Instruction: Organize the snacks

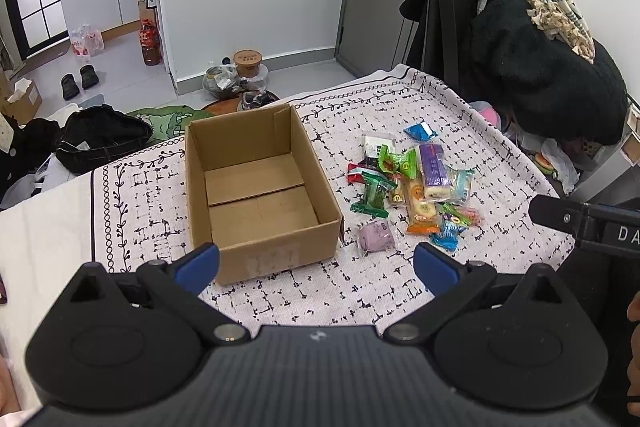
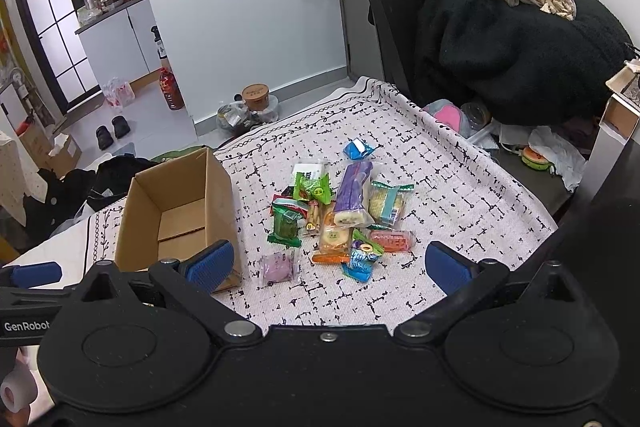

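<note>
Brown cardboard box (image 1: pixel 256 187) empty, ahead of left gripper (image 1: pixel 316 265) | left fingers spread wide, holding nothing | snack pile (image 2: pixel 340 211) on patterned cloth (image 2: pixel 460 195), ahead between right gripper (image 2: pixel 330 265) fingers | right fingers wide apart, empty

My left gripper (image 1: pixel 316 269) is matt black plastic, finely ribbed on its top, with dull metal pivot pins and blue pads (image 1: pixel 434 267) that look soft and rubbery. My right gripper (image 2: pixel 330 265) has the same matt black shell, smooth here, and grainy blue pads (image 2: pixel 212 263). The box (image 1: pixel 256 187) is plain brown corrugated cardboard, matt, scuffed pale on its near wall. The tablecloth (image 1: pixel 320 291) is woven cloth, coarse and unshiny. The snack packets (image 2: pixel 344 215) are glossy plastic film, some clear, some printed; the purple one (image 2: pixel 354 193) catches the light. The black coat (image 2: pixel 520 55) looks fleecy.
</note>
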Available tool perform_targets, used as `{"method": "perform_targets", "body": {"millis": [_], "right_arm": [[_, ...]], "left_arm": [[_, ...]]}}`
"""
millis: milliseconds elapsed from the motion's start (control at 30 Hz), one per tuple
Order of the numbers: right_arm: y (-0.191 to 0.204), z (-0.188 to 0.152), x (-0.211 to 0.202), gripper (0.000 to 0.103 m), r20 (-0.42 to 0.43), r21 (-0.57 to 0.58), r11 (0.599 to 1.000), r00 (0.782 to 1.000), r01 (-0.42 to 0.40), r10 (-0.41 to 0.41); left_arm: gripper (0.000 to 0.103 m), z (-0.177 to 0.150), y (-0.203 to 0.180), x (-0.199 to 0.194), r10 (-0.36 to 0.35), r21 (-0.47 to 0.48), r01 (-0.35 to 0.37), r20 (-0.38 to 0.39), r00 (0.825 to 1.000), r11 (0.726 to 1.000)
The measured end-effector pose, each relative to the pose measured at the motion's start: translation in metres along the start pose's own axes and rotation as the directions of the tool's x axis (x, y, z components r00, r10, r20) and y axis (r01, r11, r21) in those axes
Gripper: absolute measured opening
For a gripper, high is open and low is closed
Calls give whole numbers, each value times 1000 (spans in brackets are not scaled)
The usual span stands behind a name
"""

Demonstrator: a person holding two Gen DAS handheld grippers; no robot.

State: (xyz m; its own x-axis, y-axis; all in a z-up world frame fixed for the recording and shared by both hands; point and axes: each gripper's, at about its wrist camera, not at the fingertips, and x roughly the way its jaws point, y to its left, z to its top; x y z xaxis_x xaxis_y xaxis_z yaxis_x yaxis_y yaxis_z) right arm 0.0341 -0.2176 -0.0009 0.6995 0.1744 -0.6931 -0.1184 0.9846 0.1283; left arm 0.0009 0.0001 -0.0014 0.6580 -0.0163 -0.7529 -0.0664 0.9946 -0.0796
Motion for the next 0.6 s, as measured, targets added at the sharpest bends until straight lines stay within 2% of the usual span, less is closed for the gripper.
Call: {"method": "perform_targets", "body": {"millis": [600], "right_arm": [[-24,8,26,103,-37,16,1000,999,-18,19]], "left_arm": [[103,11,-6,19,19,-62,-18,12,1000,998]]}}
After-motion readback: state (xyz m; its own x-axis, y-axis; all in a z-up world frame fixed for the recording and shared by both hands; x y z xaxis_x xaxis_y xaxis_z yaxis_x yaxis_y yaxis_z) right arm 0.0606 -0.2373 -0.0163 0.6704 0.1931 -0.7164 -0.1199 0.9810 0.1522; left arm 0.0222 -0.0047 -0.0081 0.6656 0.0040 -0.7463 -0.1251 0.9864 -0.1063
